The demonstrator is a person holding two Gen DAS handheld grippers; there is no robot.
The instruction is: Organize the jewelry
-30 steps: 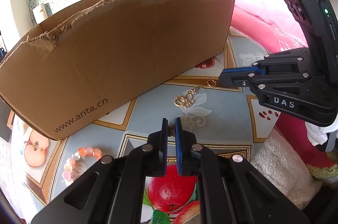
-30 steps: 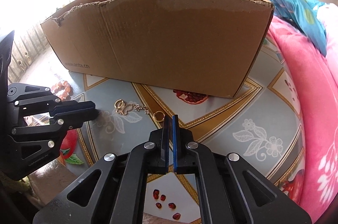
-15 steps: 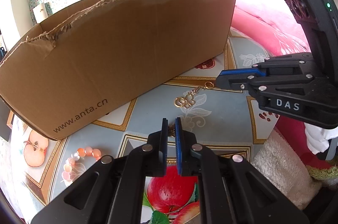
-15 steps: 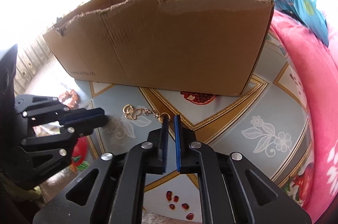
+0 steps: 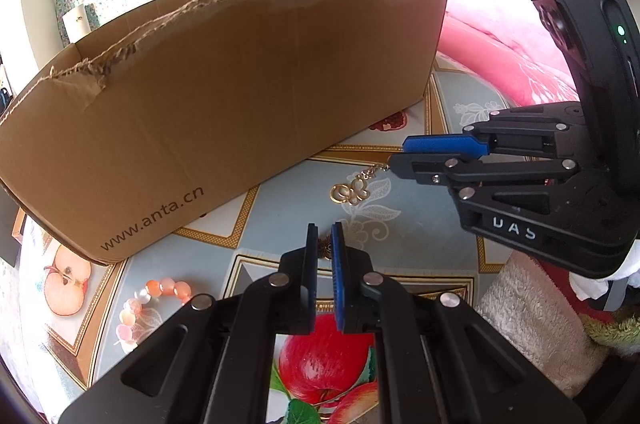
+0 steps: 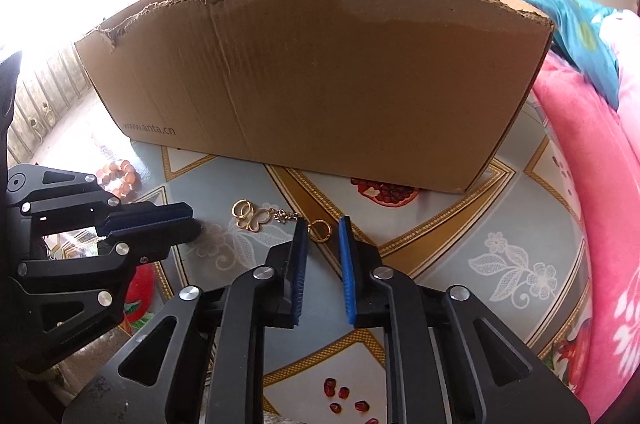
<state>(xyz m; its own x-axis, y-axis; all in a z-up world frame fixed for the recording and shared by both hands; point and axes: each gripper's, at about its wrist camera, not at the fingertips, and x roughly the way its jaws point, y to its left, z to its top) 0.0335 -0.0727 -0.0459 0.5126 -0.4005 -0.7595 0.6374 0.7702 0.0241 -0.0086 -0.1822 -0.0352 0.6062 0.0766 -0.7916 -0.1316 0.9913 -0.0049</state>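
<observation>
Cardboard box wall ahead

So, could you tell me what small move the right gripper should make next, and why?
Probably close the right gripper on the gold ring: its jaws stand apart, the ring at the end of the gold chain lies between the tips, unpinched, on the tablecloth.

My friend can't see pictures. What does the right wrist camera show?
The right tongs, slightly open, reach down around the ring at one end of a gold chain lying on a patterned tablecloth. Behind it stands a big torn cardboard box. The left tongs wait nearly shut on the left, near a pink bead bracelet.
</observation>
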